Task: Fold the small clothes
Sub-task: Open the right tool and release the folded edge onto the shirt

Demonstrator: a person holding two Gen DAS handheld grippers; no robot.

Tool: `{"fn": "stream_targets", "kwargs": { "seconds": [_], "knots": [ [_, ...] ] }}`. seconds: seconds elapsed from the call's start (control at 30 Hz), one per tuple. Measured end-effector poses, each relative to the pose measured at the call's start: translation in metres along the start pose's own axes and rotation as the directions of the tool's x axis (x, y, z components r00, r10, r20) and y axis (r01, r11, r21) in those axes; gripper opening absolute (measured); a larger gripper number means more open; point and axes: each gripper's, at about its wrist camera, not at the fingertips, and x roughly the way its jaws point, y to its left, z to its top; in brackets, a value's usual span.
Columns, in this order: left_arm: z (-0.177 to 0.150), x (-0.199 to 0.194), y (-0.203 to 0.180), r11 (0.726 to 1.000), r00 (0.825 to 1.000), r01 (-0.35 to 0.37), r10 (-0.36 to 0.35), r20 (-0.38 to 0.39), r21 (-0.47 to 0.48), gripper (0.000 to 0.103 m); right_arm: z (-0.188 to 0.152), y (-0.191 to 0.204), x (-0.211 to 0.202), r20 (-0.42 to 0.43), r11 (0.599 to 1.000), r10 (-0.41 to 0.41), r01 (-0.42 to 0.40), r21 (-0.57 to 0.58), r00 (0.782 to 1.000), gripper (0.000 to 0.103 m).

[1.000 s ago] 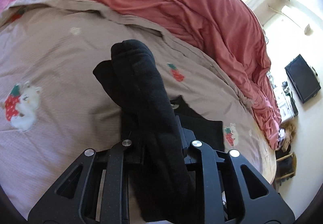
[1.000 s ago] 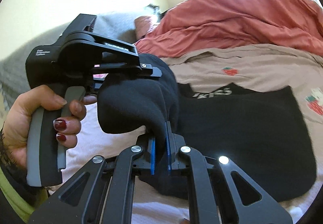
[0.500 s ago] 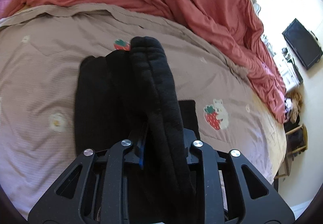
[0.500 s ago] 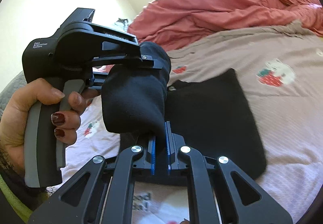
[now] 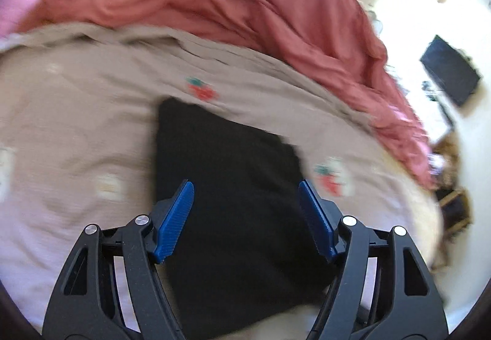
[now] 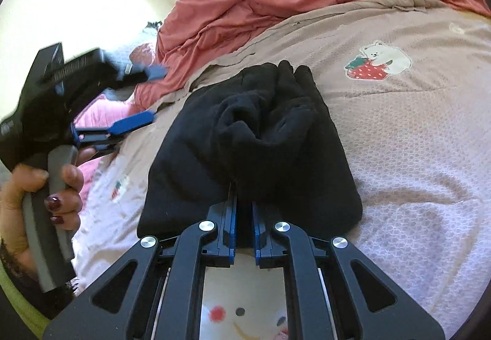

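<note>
Black fleece, a small garment, lies on the beige strawberry-print bed sheet, its upper part bunched into soft folds. The right tool is clenched on the near edge of the garment, its blue pads pressed close with cloth between them. The left tool is released, its blue pads spread wide above the garment and gripping nothing; from the right wrist view it hangs off to the side, held by a hand with dark red nails. A rumpled red duvet is heaped behind.
</note>
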Motion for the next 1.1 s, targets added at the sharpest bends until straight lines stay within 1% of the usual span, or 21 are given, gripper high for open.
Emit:
{"fn": "stream_targets", "kwargs": {
  "seconds": [0.03, 0.1, 0.17, 0.2, 0.27, 0.3, 0.33, 0.43, 0.5, 0.53, 0.6, 0.63, 0.7, 0.73, 0.77, 0.8, 0.83, 0.87, 0.93, 1.0, 1.1],
  "knots": [
    [-0.005, -0.001, 0.008, 0.999, 0.999, -0.036, 0.035, 0.010, 0.002, 0.062, -0.001, 0.000, -0.003, -0.009, 1.000, -0.004, 0.004, -0.016, 1.000, 0.008],
    [-0.015, 0.000, 0.017, 0.998, 0.998, -0.069, 0.069, 0.015, 0.015, 0.062, 0.000, 0.001, -0.009, -0.015, 0.999, -0.017, 0.016, -0.050, 1.000, 0.009],
    [-0.026, 0.003, 0.023, 0.997, 0.997, -0.076, 0.076, 0.011, 0.028, 0.062, 0.004, -0.001, -0.018, 0.000, 0.995, -0.039, 0.039, -0.088, 0.999, 0.009],
    [-0.031, 0.005, 0.025, 0.998, 0.998, -0.064, 0.064, 0.004, 0.028, 0.062, 0.007, -0.001, -0.025, 0.016, 0.993, -0.051, 0.052, -0.106, 0.999, 0.010],
    [-0.043, 0.012, 0.030, 0.999, 0.999, -0.028, 0.029, -0.014, 0.026, 0.062, 0.016, -0.005, -0.033, 0.031, 0.988, -0.070, 0.074, -0.133, 0.997, 0.022],
    [-0.048, 0.014, 0.030, 0.999, 1.000, -0.013, 0.013, -0.013, 0.031, 0.062, 0.019, -0.006, -0.035, 0.036, 0.988, -0.076, 0.081, -0.133, 0.996, 0.035],
    [-0.053, 0.015, 0.030, 0.999, 1.000, -0.002, 0.002, -0.012, 0.040, 0.062, 0.025, -0.009, -0.036, 0.041, 0.988, -0.085, 0.089, -0.125, 0.996, 0.039],
    [-0.067, 0.018, 0.026, 0.996, 1.000, 0.010, -0.008, -0.025, 0.091, 0.063, 0.041, -0.020, -0.024, -0.015, 0.993, -0.093, 0.091, -0.078, 0.996, 0.039],
    [-0.073, 0.017, 0.024, 0.991, 1.000, 0.009, -0.008, -0.009, 0.137, 0.064, 0.051, -0.023, -0.012, -0.047, 0.992, -0.112, 0.109, -0.067, 0.993, 0.039],
    [-0.075, 0.016, 0.025, 0.990, 1.000, 0.019, -0.018, -0.007, 0.141, 0.064, 0.058, -0.024, -0.003, -0.072, 0.989, -0.135, 0.131, -0.061, 0.988, 0.039],
    [-0.076, 0.015, 0.029, 0.991, 0.999, 0.043, -0.043, -0.005, 0.130, 0.064, 0.066, -0.024, 0.015, -0.135, 0.990, -0.138, 0.131, -0.060, 0.981, 0.039],
    [-0.077, 0.014, 0.030, 0.990, 0.999, 0.052, -0.053, 0.000, 0.129, 0.064, 0.069, -0.024, 0.025, -0.169, 0.989, -0.146, 0.138, -0.056, 0.975, 0.036],
    [-0.078, 0.013, 0.031, 0.989, 0.998, 0.068, -0.069, 0.003, 0.131, 0.064, 0.068, -0.027, 0.042, -0.236, 0.987, -0.160, 0.151, -0.054, 0.959, 0.037],
    [-0.078, 0.013, 0.031, 0.989, 0.997, 0.072, -0.073, 0.004, 0.132, 0.065, 0.066, -0.028, 0.046, -0.252, 0.987, -0.163, 0.156, -0.047, 0.954, 0.033],
    [-0.079, 0.013, 0.031, 0.988, 0.997, 0.080, -0.082, 0.004, 0.134, 0.066, 0.064, -0.028, 0.048, -0.259, 0.987, -0.158, 0.153, -0.042, 0.953, 0.031],
    [-0.079, 0.013, 0.031, 0.987, 0.996, 0.084, -0.085, 0.005, 0.135, 0.066, 0.061, -0.028, 0.048, -0.259, 0.989, -0.148, 0.142, -0.042, 0.955, 0.022],
    [-0.079, 0.012, 0.031, 0.987, 0.996, 0.090, -0.092, 0.007, 0.136, 0.066, 0.060, -0.026, 0.045, -0.237, 0.989, -0.149, 0.140, -0.056, 0.960, 0.014],
    [-0.079, 0.011, 0.031, 0.986, 0.995, 0.095, -0.098, 0.009, 0.135, 0.066, 0.059, -0.024, 0.039, -0.216, 0.989, -0.140, 0.128, -0.071, 0.966, 0.012],
    [-0.079, 0.009, 0.031, 0.985, 0.994, 0.107, -0.110, 0.015, 0.133, 0.066, 0.059, -0.020, 0.024, -0.168, 0.989, -0.133, 0.118, -0.093, 0.977, 0.010],
    [-0.079, 0.005, 0.030, 0.983, 0.992, 0.120, -0.124, 0.021, 0.138, 0.066, 0.061, -0.021, 0.013, -0.138, 0.986, -0.143, 0.129, -0.102, 0.980, 0.009],
    [-0.080, 0.001, 0.022, 0.977, 0.990, 0.132, -0.140, 0.033, 0.170, 0.066, 0.060, -0.029, 0.007, -0.136, 0.984, -0.163, 0.151, -0.098, 0.977, 0.009]
  ]
}}
